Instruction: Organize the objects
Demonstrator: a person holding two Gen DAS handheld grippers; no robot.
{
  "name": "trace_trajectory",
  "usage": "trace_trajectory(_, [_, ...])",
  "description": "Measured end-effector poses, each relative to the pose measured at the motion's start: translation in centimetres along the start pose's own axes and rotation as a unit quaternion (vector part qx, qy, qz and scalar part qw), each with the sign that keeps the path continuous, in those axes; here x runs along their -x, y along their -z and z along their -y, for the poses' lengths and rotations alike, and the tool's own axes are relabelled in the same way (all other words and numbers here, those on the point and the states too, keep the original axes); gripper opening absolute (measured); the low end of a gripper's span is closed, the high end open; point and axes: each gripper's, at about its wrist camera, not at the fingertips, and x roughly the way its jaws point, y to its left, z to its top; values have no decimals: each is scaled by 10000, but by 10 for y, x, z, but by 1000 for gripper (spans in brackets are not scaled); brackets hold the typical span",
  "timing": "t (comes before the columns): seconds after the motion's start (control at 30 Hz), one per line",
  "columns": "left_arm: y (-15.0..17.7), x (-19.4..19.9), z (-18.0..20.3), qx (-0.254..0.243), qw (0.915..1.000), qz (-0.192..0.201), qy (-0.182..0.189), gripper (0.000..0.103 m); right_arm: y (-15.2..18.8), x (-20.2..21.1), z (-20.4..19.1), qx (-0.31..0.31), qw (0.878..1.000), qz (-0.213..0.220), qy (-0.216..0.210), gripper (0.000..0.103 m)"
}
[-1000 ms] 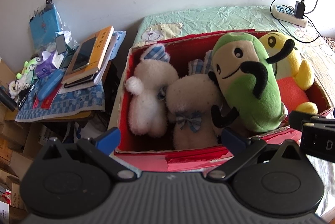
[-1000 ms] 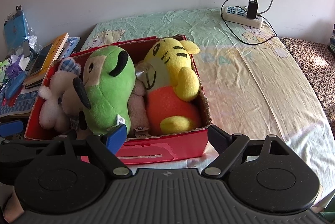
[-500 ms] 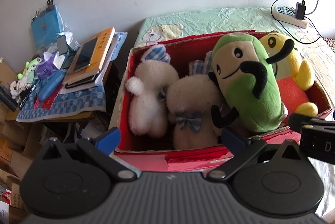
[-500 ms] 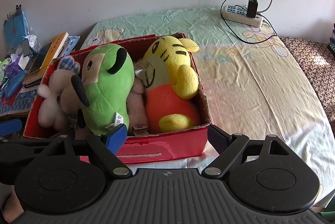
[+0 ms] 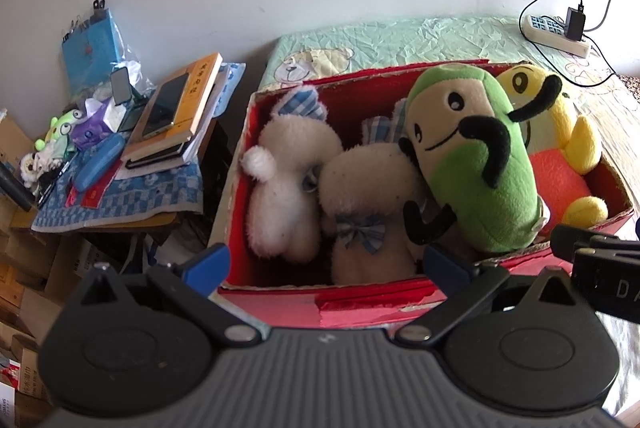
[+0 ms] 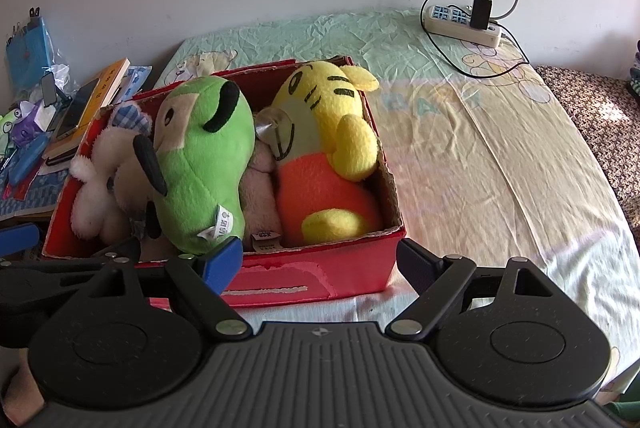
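Note:
A red cardboard box (image 5: 360,304) (image 6: 320,280) stands on the bed and holds several plush toys. A green plush (image 5: 476,163) (image 6: 200,163) lies in the middle, a yellow and orange tiger plush (image 5: 560,163) (image 6: 324,155) at its right end, and two white plush rabbits (image 5: 288,179) (image 6: 96,187) at its left end. My left gripper (image 5: 324,264) is open and empty, just in front of the box's near wall. My right gripper (image 6: 320,260) is open and empty, in front of the box's near right corner.
A low side table (image 5: 116,199) left of the bed carries books, a phone, a blue case and small toys. Cardboard boxes (image 5: 24,268) stand below it. A power strip (image 6: 464,23) with a cable lies at the bed's far right by the wall.
Both grippers have drifted very slightly; the box and toys sit a touch lower in the right wrist view. Nothing was grasped or released.

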Motion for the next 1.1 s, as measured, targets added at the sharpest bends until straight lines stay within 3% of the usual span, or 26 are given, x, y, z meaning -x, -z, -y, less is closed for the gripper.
trace_trajectory(1.1, [-4, -5, -6, 185, 9996, -185, 120, 102, -9, -1, -7, 91, 9999, 115, 10, 85])
